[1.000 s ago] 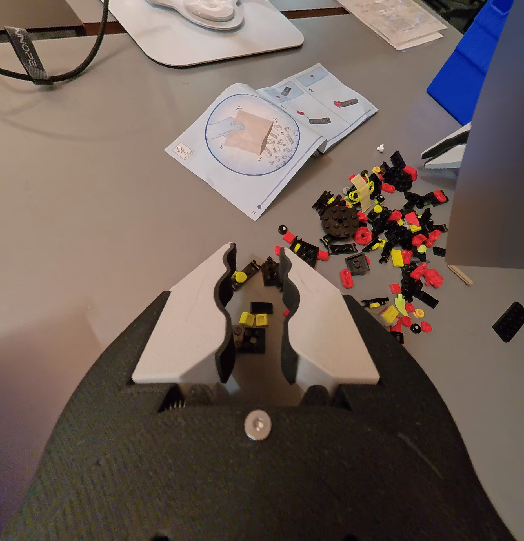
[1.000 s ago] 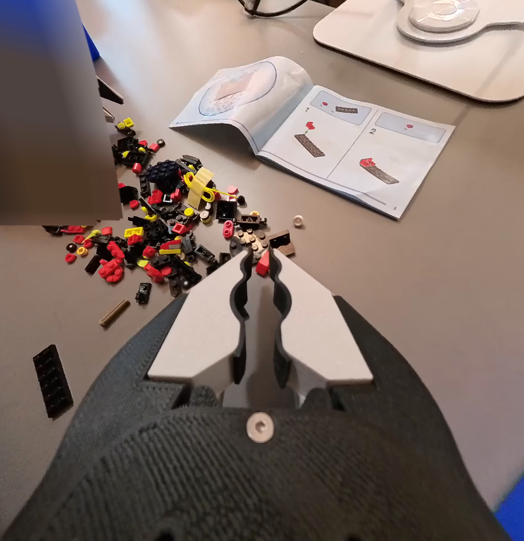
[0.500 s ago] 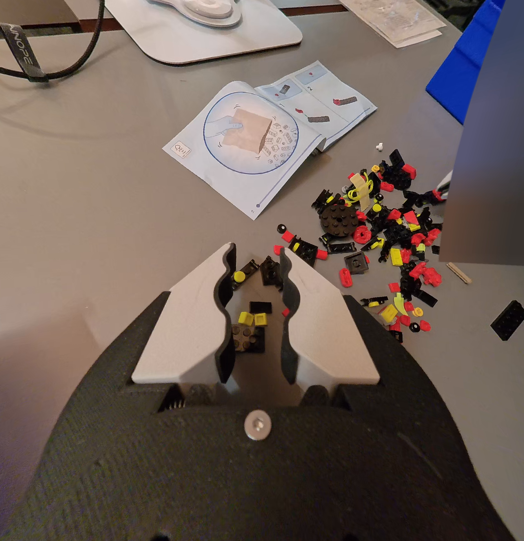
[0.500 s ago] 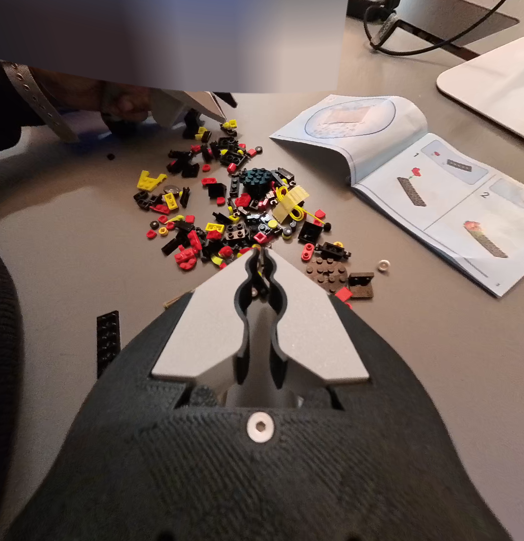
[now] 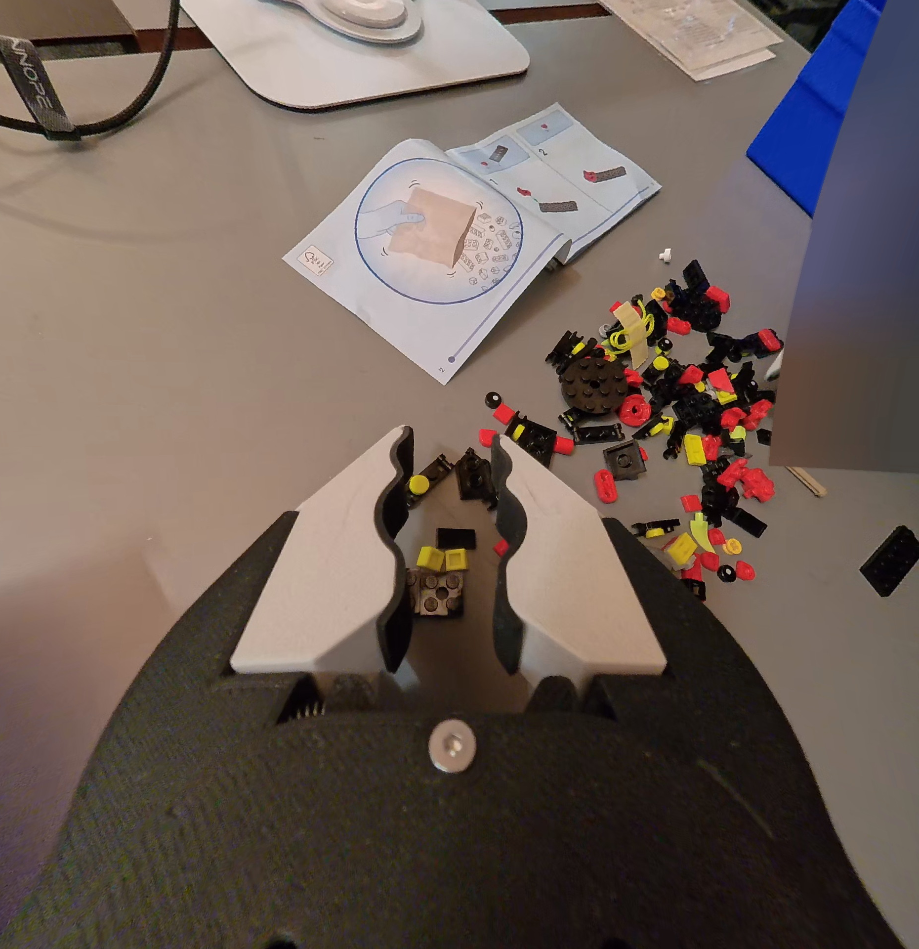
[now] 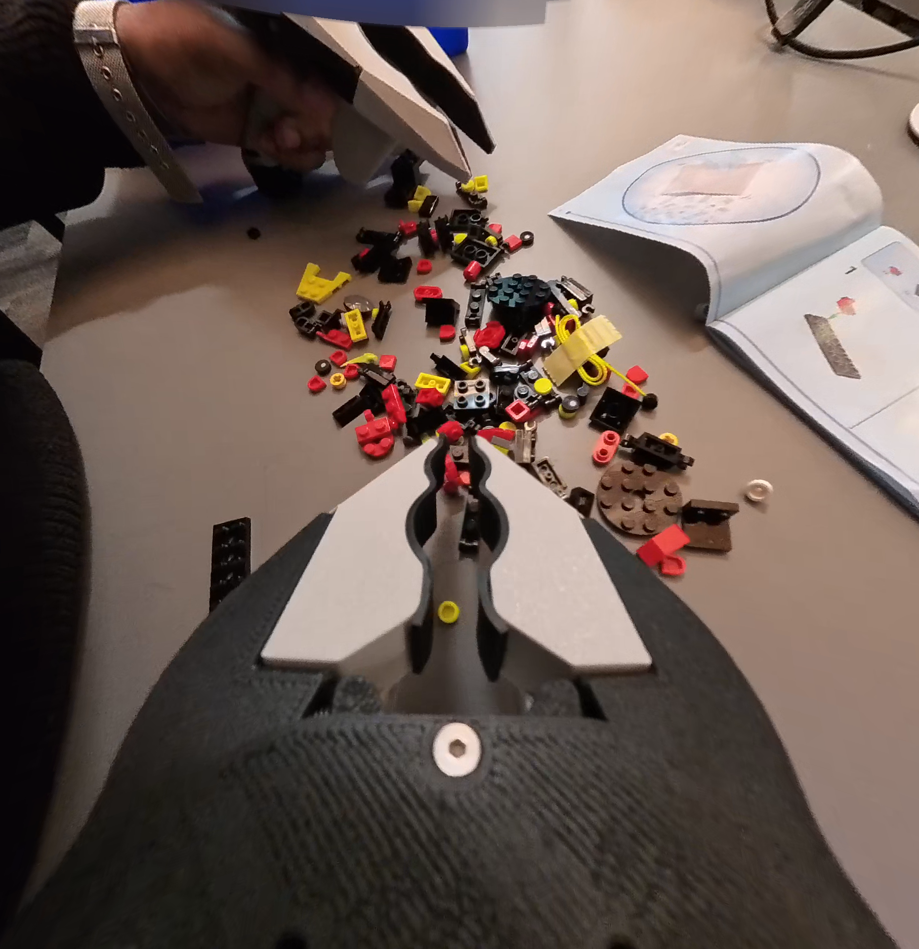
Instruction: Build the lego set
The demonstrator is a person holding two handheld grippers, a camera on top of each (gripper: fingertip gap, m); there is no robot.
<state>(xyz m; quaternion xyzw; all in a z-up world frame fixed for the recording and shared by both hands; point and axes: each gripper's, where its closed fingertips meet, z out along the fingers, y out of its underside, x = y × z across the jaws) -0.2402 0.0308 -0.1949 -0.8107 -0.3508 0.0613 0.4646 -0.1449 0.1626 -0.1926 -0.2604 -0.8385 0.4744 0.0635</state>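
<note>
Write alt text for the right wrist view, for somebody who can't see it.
The right gripper, nearly closed, points its tips into the near edge of a scattered pile of red, black and yellow Lego pieces on a grey table. An open instruction booklet lies to the right; the left gripper, held in a hand, reaches in beyond the pile.

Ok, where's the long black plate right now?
In the right wrist view the long black plate lies alone on the table, left of the right gripper, apart from the brick pile.
</note>
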